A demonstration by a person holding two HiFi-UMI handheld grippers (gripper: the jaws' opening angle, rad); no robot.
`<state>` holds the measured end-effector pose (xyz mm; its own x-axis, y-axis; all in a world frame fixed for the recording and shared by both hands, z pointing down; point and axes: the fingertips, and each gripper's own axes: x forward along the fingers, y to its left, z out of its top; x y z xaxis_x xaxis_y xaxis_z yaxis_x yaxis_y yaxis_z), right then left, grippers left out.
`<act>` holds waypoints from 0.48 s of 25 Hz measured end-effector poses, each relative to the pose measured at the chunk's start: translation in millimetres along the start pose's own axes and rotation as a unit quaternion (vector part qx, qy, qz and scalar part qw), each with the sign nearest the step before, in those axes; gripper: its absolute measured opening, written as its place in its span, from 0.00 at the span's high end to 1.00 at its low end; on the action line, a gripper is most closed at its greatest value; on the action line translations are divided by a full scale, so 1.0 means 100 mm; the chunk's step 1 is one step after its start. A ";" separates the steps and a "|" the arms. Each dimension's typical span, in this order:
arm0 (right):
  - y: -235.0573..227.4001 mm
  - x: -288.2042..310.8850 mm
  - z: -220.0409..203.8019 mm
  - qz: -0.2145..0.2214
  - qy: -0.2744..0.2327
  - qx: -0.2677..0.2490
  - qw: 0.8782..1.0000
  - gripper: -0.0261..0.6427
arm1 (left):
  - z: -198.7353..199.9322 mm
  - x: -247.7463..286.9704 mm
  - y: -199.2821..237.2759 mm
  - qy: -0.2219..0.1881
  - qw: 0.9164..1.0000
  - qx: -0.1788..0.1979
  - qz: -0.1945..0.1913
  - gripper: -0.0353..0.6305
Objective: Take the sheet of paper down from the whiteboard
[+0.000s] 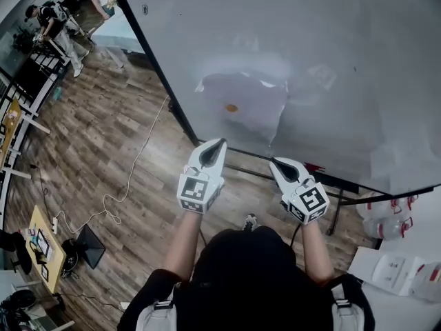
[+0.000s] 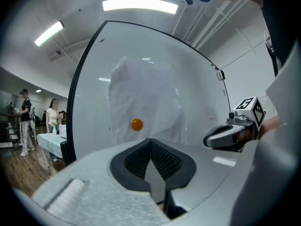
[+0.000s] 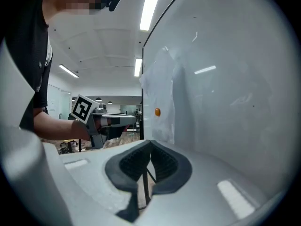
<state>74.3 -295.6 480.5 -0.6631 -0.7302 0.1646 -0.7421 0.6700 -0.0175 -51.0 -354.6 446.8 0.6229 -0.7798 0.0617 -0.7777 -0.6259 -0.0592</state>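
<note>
Left gripper (image 1: 219,143) and right gripper (image 1: 273,161) are each fully closed with nothing between the pads. They are held side by side just short of the whiteboard (image 1: 358,54) and point at its lower part. On the whiteboard beyond them hangs the sheet of paper (image 1: 241,105), wrinkled and pinned by a single orange magnet (image 1: 231,107) low on the sheet. That magnet is probably all that keeps it up, so a gripper likely must open onto it or a paper edge.

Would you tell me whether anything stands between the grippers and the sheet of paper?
Nothing visible does: only open air lies between the left gripper, the right gripper and the sheet of paper on the whiteboard.
</note>
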 end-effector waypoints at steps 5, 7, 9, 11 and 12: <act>-0.21 0.00 0.17 0.008 -0.011 -0.006 1.000 0.95 | 0.01 0.17 0.02 0.002 1.000 0.003 0.029 0.93; -0.30 0.00 0.21 0.014 -0.019 0.017 1.000 0.95 | 0.03 0.23 0.03 0.002 0.999 0.006 0.042 0.93; -0.35 0.03 0.26 0.028 -0.027 0.047 0.998 0.95 | 0.06 0.27 0.06 0.001 0.998 0.008 0.056 0.93; -0.37 0.06 0.27 0.036 -0.027 0.050 0.998 0.93 | 0.09 0.29 0.08 -0.003 0.997 0.012 0.070 0.93; -0.39 0.08 0.27 0.037 -0.025 0.044 0.998 0.92 | 0.10 0.31 0.09 -0.004 0.997 0.013 0.076 0.93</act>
<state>95.2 -330.7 455.6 -0.7186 -0.6866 0.1102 -0.6954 0.7095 -0.1144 -37.9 -384.5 437.7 0.4983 -0.8659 0.0424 -0.8609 -0.5000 -0.0939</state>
